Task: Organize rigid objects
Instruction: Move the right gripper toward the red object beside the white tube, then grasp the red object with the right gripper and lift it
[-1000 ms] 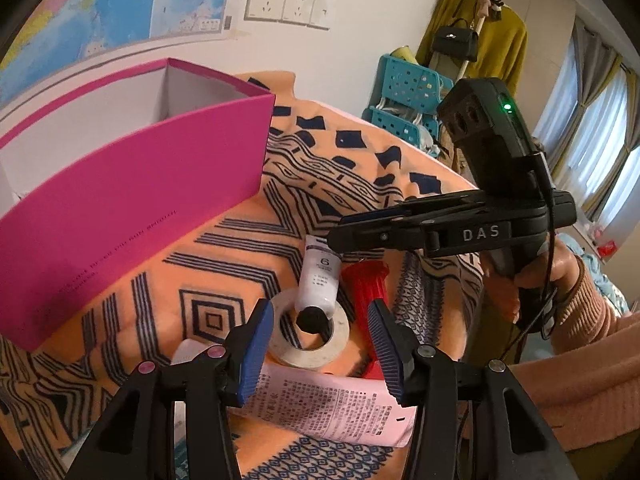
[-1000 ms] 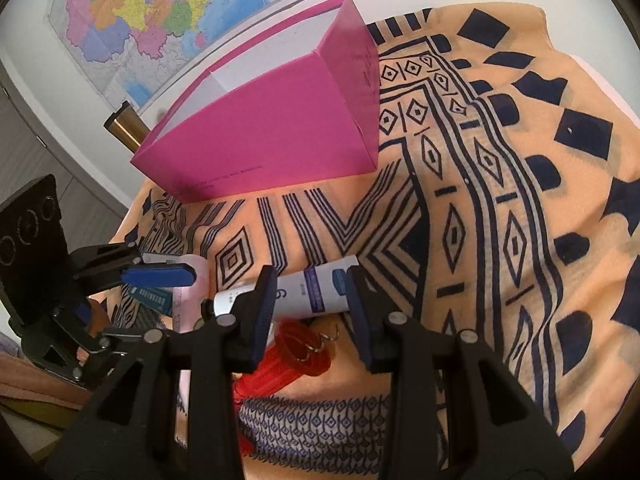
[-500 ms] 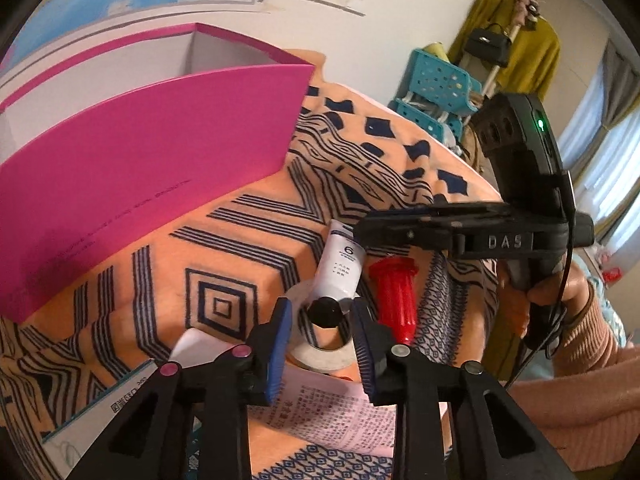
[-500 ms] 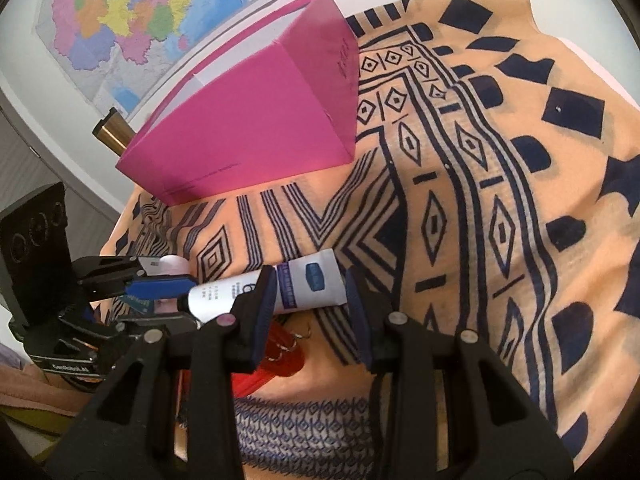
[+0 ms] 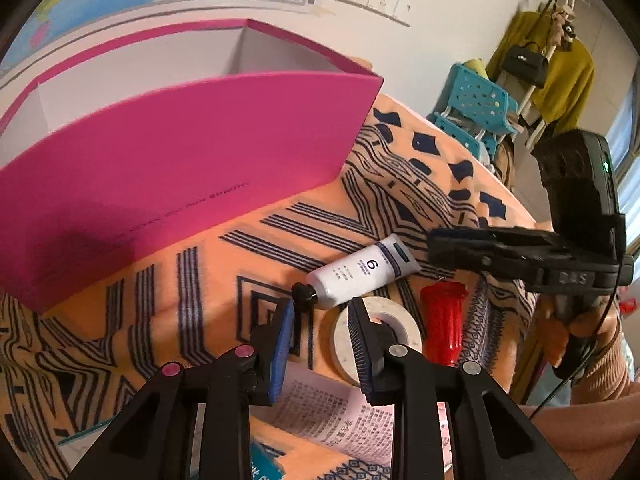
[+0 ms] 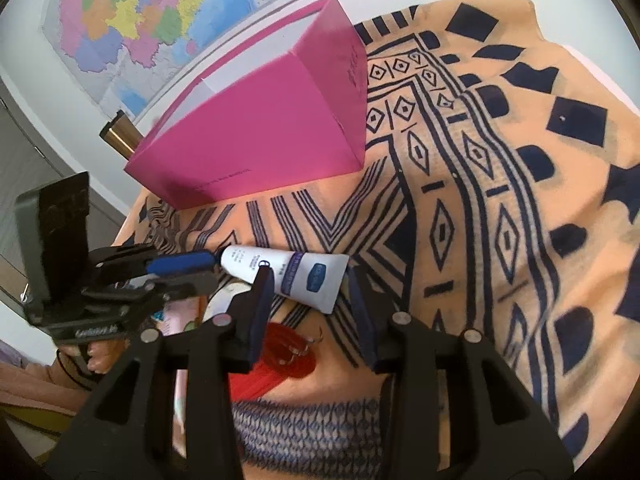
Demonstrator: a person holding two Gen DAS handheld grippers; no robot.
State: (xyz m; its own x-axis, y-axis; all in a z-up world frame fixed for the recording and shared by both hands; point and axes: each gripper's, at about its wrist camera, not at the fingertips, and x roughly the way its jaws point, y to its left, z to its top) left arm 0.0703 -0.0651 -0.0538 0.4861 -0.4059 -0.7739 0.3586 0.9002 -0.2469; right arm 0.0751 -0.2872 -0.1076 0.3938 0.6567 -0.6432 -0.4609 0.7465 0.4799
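Note:
A white tube with a black cap (image 5: 362,273) lies on the orange patterned cloth (image 5: 208,280), its cap just ahead of my left gripper (image 5: 322,314); the cap is not gripped. The left gripper is open and empty. In the right wrist view the tube (image 6: 290,274) lies across, with its flat end between the open fingers of my right gripper (image 6: 310,284), not gripped. A white tape roll (image 5: 394,328) and a red cylinder (image 5: 442,320) lie beside the tube. An open pink box (image 5: 172,160) stands behind.
Printed paper leaflets (image 5: 336,412) lie under the left gripper. The red cylinder with metal rings (image 6: 288,354) sits under the right gripper. A brass-coloured cylinder (image 6: 118,138) stands behind the box (image 6: 256,136). Wall sockets, blue baskets and hanging clothes are at the back right.
The left gripper narrowed around the tube's cap, then opened somewhat and shifted left. The tube has turned and now lies off the tape roll. The right gripper has opened wider by the tube's flat end.

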